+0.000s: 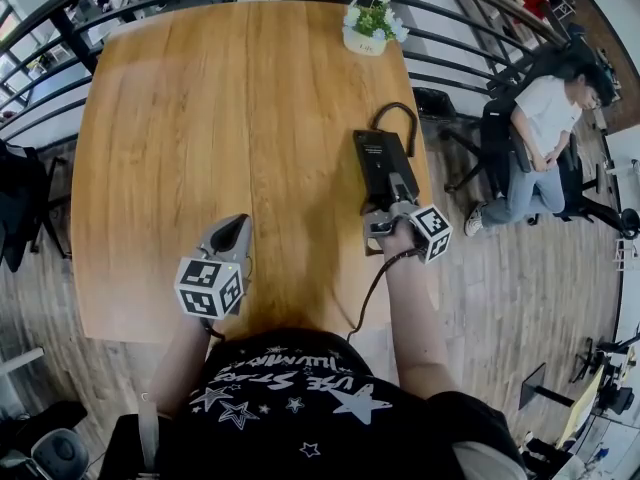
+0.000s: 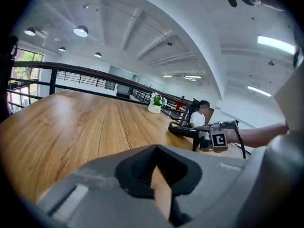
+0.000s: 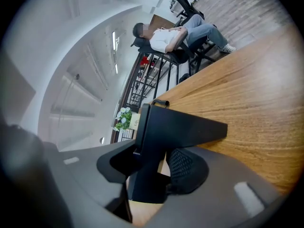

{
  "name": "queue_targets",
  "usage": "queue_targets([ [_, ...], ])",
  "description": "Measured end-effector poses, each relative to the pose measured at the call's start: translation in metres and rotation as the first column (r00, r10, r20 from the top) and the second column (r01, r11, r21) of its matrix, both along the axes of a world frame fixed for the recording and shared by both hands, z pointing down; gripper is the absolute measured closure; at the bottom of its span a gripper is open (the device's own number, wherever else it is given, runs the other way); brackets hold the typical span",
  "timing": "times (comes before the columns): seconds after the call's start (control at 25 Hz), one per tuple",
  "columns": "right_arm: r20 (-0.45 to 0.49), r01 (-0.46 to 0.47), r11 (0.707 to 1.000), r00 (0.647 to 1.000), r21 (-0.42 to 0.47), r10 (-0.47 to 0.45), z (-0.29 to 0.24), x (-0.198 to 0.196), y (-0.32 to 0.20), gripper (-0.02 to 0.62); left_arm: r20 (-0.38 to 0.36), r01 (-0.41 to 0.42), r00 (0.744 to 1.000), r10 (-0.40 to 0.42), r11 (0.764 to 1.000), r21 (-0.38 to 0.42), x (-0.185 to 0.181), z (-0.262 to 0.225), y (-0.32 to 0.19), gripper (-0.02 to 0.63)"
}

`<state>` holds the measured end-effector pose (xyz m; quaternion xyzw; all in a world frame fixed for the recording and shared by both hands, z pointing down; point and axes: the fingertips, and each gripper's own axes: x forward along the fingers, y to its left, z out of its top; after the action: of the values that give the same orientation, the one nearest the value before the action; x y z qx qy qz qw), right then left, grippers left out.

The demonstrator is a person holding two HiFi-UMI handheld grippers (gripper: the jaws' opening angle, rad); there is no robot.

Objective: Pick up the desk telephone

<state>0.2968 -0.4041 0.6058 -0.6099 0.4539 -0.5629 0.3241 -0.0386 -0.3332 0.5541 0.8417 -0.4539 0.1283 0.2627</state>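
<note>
The desk telephone (image 1: 383,168) lay flat near the right edge of the tabletop (image 1: 200,148), long axis running away from the person, with its cable (image 1: 395,113) looping off the far end toward the railing (image 1: 480,58). That orientation left the near, narrow end as the obvious place to take hold, and the right gripper (image 1: 385,220) had come in there at a shallow downward angle. Its fingers were closed around the black body from either side, so the grip looked made (the right gripper view showed the phone's edge standing squarely between the two pads, with both against it). Taking it by one end probably meant the far end would hang and pull on the cable once lifted, so the hold needed to be firm. Whether the phone had left the wood yet could not be told. The left gripper (image 1: 232,230) rested well apart over bare wood on the person's left, its fingers drawn together on nothing, apparently kept out of the way since one hand sufficed. A potted plant (image 1: 370,26) stood at the far edge, clear of the work.
</note>
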Motion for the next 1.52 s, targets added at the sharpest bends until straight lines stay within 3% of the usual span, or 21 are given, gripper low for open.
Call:
queue_targets([
  [0.32,0.016,0.029,0.999,0.999,0.02,-0.029,-0.006,0.002,0.0,0.42,0.005,0.031,1.0,-0.031,1.0,0.001,-0.012,-0.002,-0.003,0.604],
  [0.76,0.051,0.079,0.988,0.995,0.13,-0.087,-0.046,-0.007,0.025,0.419,0.003,0.046,0.999,-0.046,0.998,0.036,-0.018,-0.019,0.013,0.604],
  [1.04,0.068,0.084,0.973,0.993,0.217,-0.101,-0.08,-0.008,0.053,0.419,-0.017,0.045,0.999,-0.044,0.997,0.065,-0.014,-0.035,0.035,0.604],
  [1.52,0.078,0.136,0.957,0.984,0.255,-0.16,-0.097,-0.033,0.126,0.417,0.009,0.028,1.0,-0.029,0.992,0.123,-0.012,-0.052,0.092,0.604],
])
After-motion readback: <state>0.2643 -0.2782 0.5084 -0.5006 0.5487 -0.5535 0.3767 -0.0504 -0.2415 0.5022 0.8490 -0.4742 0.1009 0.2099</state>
